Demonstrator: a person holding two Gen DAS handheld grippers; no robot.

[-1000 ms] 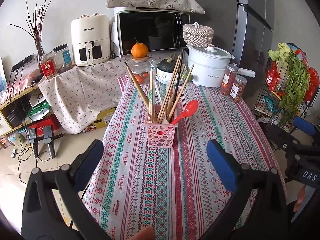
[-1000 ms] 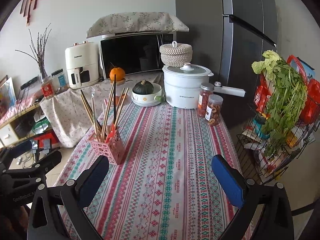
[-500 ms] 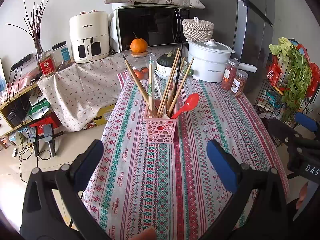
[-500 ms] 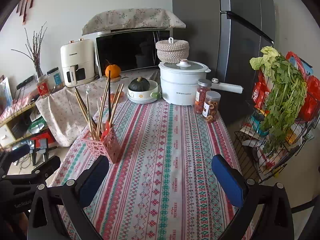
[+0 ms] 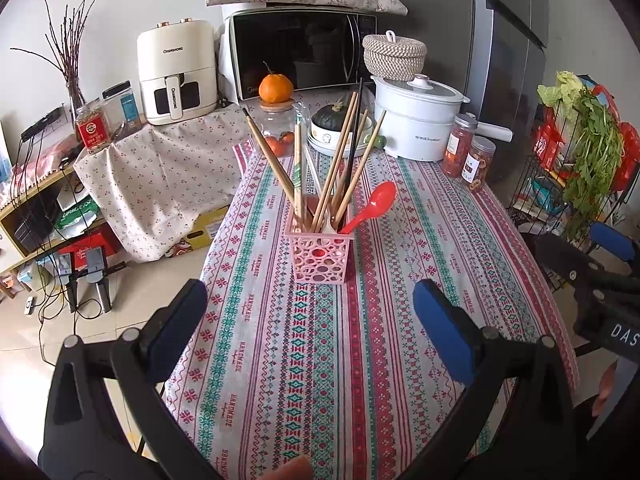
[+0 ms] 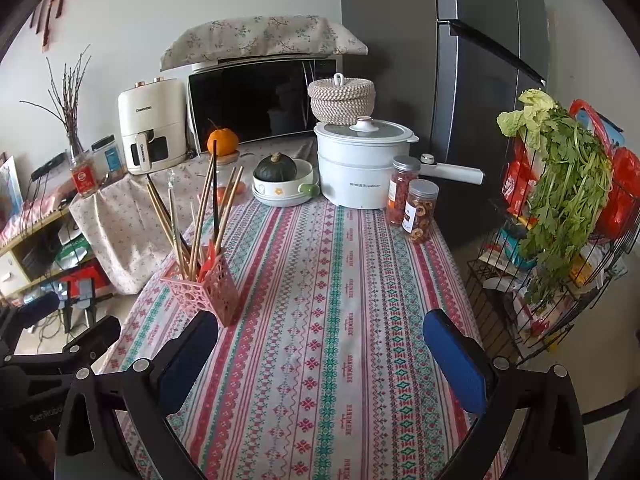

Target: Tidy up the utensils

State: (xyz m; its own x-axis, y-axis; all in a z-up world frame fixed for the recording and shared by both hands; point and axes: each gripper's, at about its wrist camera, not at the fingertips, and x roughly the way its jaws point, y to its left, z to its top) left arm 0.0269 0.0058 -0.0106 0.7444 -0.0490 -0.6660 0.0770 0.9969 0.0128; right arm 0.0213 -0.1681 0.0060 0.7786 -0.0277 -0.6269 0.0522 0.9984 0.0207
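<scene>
since a second ago: both wrist views sit a little higher and further back from the table, the pink utensil holder (image 5: pixel 319 255) unmoved. left gripper (image 5: pixel 310 320): jaws spread wide, nothing between them, hovering over the near table edge. right gripper (image 6: pixel 320 354): jaws likewise spread and empty, above the near half of the cloth. utensil holder: square, perforated, upright on the left-centre of the table, just ahead of the left gripper. contents: wooden chopsticks (image 5: pixel 341 162), long axes near vertical, fanning outward with tips up; one black chopstick (image 5: pixel 354 140) among them; red spoon (image 5: pixel 370 208), handle down in the holder, bowl up and leaning right. surface: striped patterned tablecloth (image 6: pixel 320 320) in red, green and white. far end of table: white electric pot (image 6: pixel 360 168), two jars (image 6: pixel 412 204), dish with green squash (image 6: pixel 276 168). behind: microwave (image 5: pixel 300 56), air fryer (image 5: pixel 176 72), orange (image 5: pixel 275 88), grey fridge (image 6: pixel 460 60). right side: wire rack with leafy greens (image 6: pixel 560 184).
</scene>
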